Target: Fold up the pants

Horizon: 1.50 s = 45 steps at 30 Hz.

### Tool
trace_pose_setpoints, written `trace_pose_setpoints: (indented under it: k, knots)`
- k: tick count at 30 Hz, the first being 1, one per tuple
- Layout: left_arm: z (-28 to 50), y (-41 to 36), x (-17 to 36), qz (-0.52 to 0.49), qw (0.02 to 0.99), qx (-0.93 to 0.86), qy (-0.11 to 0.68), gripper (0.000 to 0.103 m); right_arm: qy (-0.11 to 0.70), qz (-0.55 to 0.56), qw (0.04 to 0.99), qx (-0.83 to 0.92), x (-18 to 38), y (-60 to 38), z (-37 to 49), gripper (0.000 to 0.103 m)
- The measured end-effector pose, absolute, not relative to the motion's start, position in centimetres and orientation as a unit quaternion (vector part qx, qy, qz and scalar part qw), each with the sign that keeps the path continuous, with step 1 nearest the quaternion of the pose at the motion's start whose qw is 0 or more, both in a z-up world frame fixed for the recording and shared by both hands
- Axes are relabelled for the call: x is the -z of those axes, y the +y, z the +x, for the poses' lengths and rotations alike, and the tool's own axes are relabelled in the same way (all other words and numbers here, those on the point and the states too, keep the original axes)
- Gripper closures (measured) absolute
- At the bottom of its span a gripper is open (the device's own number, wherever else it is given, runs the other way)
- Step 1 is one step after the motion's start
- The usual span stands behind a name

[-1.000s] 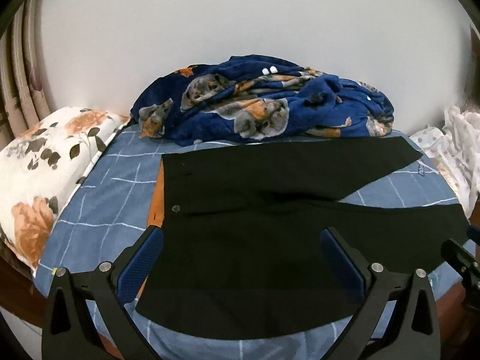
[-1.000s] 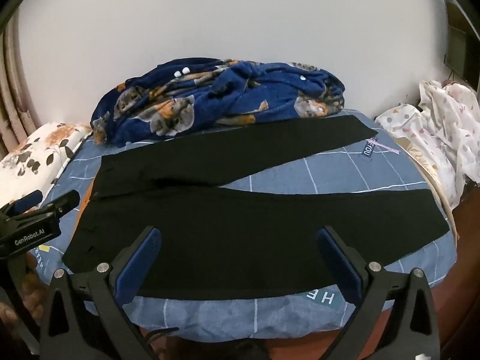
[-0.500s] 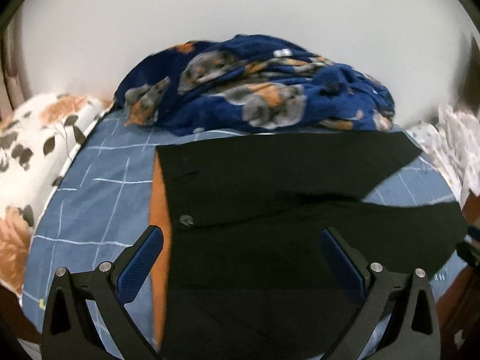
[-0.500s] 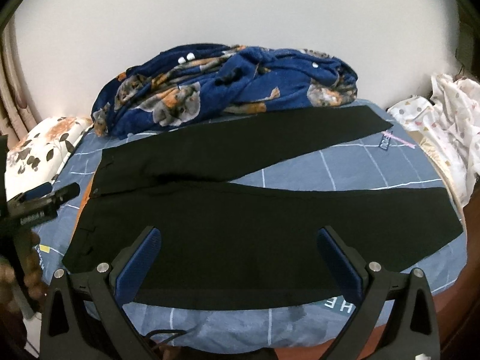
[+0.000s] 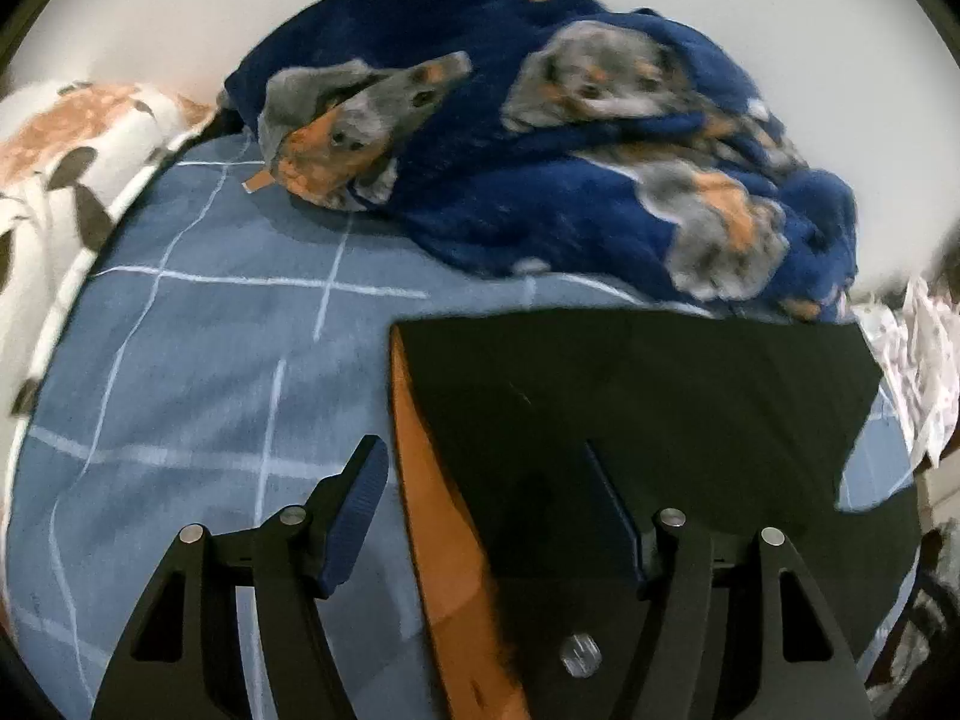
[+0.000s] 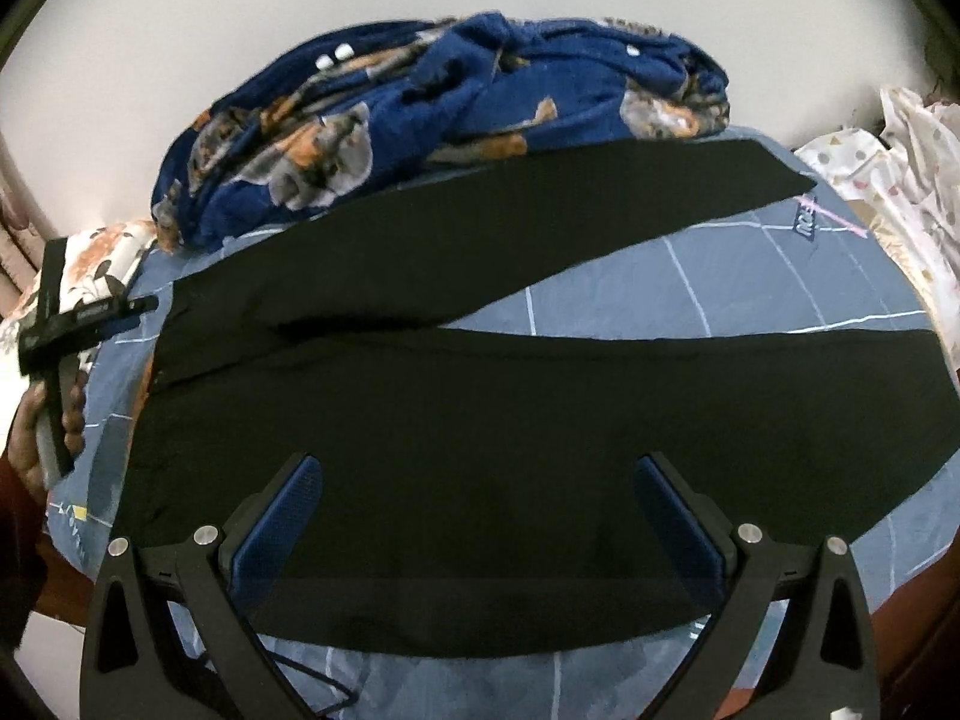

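Note:
Black pants (image 6: 480, 408) lie flat on the bed, waist at the left and both legs spread in a V to the right. In the left wrist view the waist edge (image 5: 660, 396) shows its orange lining (image 5: 438, 528). My left gripper (image 5: 480, 468) hangs low over that edge. Its jaws are closing, and the waist edge lies between them, but the pads do not press on it. The right wrist view shows the left gripper (image 6: 90, 318) in a hand at the far left. My right gripper (image 6: 477, 468) stands open above the near leg, holding nothing.
A rumpled navy blanket with a cat print (image 6: 450, 102) is piled at the back against the wall. A floral pillow (image 5: 54, 168) lies at the left, and white dotted cloth (image 6: 888, 162) at the right. The blue checked sheet (image 5: 210, 360) lies bare left of the waist.
My left gripper has moved in and down towards the waist's left edge, and its jaws have narrowed. My right gripper has sunk a little closer to the near leg.

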<state>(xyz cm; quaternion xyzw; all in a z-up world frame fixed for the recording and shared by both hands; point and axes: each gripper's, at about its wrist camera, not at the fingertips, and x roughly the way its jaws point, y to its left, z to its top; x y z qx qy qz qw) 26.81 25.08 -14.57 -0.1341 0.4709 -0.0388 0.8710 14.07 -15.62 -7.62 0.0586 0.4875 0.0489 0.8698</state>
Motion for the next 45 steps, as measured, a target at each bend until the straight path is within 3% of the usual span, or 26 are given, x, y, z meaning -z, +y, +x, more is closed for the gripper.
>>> trace_pose_setpoints:
  k: [6,12,13,14,17,21,29,41,42,44,45]
  knots:
    - [31.6,27.4,17.9,-0.144,0.846,0.043,0.511,0.037,0.503,0.054,0.861,-0.049,9.0,-15.3,15.4,0.000]
    - [34.0,26.9,18.2,-0.124,0.853,0.066,0.503,0.039,0.519,0.057,0.852,-0.049,10.4,-15.2,16.6,0.000]
    - [34.2,26.7,18.2,-0.117,0.853,0.064,0.504,0.047,0.521,0.056,0.850,-0.050,10.5,-15.1,16.7,0.000]
    - [34.5,26.3,18.2,-0.101,0.853,0.055,0.509,0.062,0.521,0.054,0.850,-0.051,10.6,-14.9,16.9,0.000]
    - [34.3,26.3,17.5,-0.112,0.856,0.049,0.502,0.092,0.514,0.054,0.854,-0.062,10.3,-14.5,17.3,0.000]
    - [31.2,25.5,14.5,-0.113,0.885,0.036,0.451,0.094,0.502,0.080,0.856,-0.098,9.3,-14.5,18.7,0.000]
    - [18.2,19.2,7.1,-0.091,0.934,0.111,0.328,0.094,0.467,0.272,0.822,-0.181,7.2,-17.5,27.1,0.000]
    - [9.3,15.6,8.1,-0.163,0.913,0.120,0.356,0.093,0.510,0.432,0.718,-0.196,12.8,-19.3,39.7,0.009]
    - [9.0,15.5,8.4,-0.168,0.910,0.118,0.360,0.092,0.512,0.434,0.716,-0.194,13.2,-19.2,40.5,0.011]
    - [8.6,15.3,8.8,-0.175,0.906,0.115,0.367,0.092,0.520,0.424,0.718,-0.184,13.9,-19.2,41.6,0.036]
    - [8.6,15.3,9.0,-0.178,0.904,0.113,0.372,0.092,0.526,0.421,0.719,-0.170,14.3,-19.3,42.0,0.075]
